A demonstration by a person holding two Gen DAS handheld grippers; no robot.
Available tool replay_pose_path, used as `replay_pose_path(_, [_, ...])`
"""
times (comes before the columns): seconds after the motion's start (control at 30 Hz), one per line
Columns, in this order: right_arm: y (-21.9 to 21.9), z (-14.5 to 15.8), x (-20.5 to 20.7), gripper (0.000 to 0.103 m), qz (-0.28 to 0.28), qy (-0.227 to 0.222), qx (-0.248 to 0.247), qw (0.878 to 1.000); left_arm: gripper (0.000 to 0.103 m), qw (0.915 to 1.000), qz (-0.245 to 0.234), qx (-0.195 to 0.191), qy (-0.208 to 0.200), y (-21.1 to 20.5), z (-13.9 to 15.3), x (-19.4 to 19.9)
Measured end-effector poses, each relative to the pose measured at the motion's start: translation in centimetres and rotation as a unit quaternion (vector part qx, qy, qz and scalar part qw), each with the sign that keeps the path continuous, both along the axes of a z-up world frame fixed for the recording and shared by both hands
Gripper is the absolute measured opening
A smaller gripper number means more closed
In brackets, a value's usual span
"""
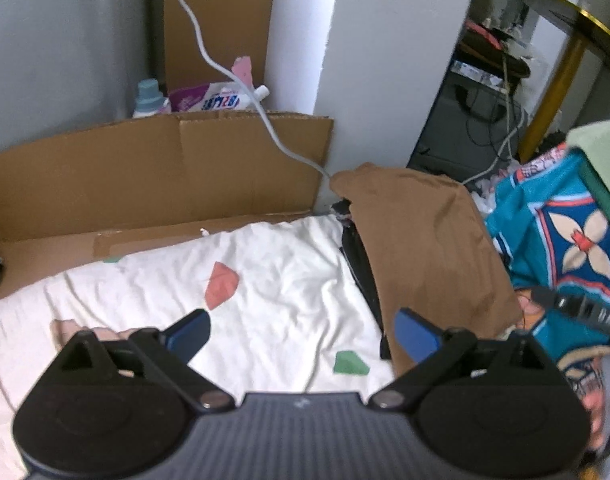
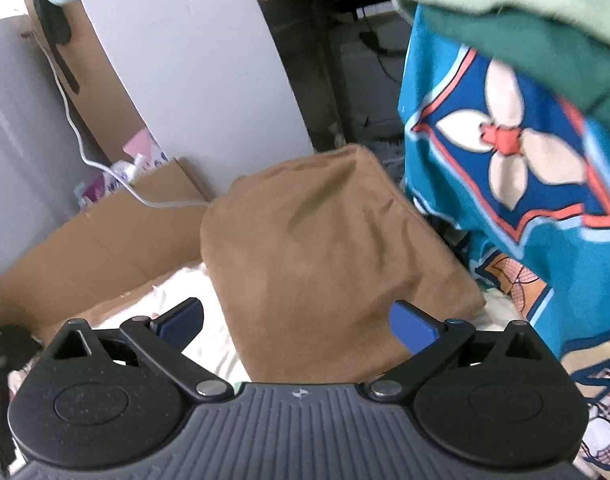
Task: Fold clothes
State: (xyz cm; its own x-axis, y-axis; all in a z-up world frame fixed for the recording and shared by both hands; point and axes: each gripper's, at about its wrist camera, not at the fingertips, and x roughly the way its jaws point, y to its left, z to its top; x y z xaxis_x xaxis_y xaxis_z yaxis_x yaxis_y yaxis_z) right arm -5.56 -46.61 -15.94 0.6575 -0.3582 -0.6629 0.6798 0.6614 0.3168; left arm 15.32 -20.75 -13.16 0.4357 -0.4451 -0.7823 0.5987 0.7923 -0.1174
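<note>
A folded brown garment [image 1: 429, 248] lies at the right end of a white bed sheet [image 1: 273, 280] with coloured patches. My left gripper [image 1: 305, 332] hangs open above the sheet, just left of the garment, with nothing between its blue fingers [image 1: 189, 334]. The right wrist view has the same brown garment [image 2: 325, 256] filling its middle. My right gripper [image 2: 299, 324] stands open above the garment's near edge, apart from it. A blue patterned cloth [image 2: 513, 168] with a green cloth [image 2: 545, 12] on top rises to the right.
Flat cardboard [image 1: 145, 176] lines the far side of the sheet against a white pillar [image 1: 369, 60]. A white cable [image 1: 225, 76] runs down to the brown garment. Detergent bottles [image 1: 149, 100] stand behind the cardboard. A gold-legged table [image 1: 565, 40] is at the back right.
</note>
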Motion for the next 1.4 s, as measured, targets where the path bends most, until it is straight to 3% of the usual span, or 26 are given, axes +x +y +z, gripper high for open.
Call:
replay_pose_path(0.23, [3.2,3.0,-2.2,0.102,0.031,-0.002,-0.002,1.000,0.100,0.9997,-0.003,-0.023,-0.005,4.5,2.2,-3.8])
replay_pose_path(0.47, [7.9,8.2,-5.1,0.102,0.087,0.002,-0.015,0.996,0.102,0.9954,0.018,-0.025,-0.091,8.5,5.8,-10.0])
replay_pose_path(0.7, [12.2,13.6,-8.5,0.102,0.119,-0.011,-0.011,0.993,0.103,0.9962,0.017,-0.047,-0.071,11.7,9.7,-14.6])
replay_pose_path(0.9, [14.0,16.3,-10.1,0.102,0.130,-0.013,0.013,0.991,0.103,0.9945,0.030,-0.085,-0.054,13.6,12.6,-17.3])
replay_pose_path(1.1, [16.4,19.6,-10.8,0.102,0.086,-0.002,-0.060,0.995,0.103,0.9935,0.037,-0.093,-0.055,14.6,15.2,-19.1])
replay_pose_path(1.4, [20.2,22.9,-10.9,0.102,0.110,-0.003,-0.035,0.993,0.103,0.9898,0.062,-0.112,-0.061,15.2,15.5,-21.7])
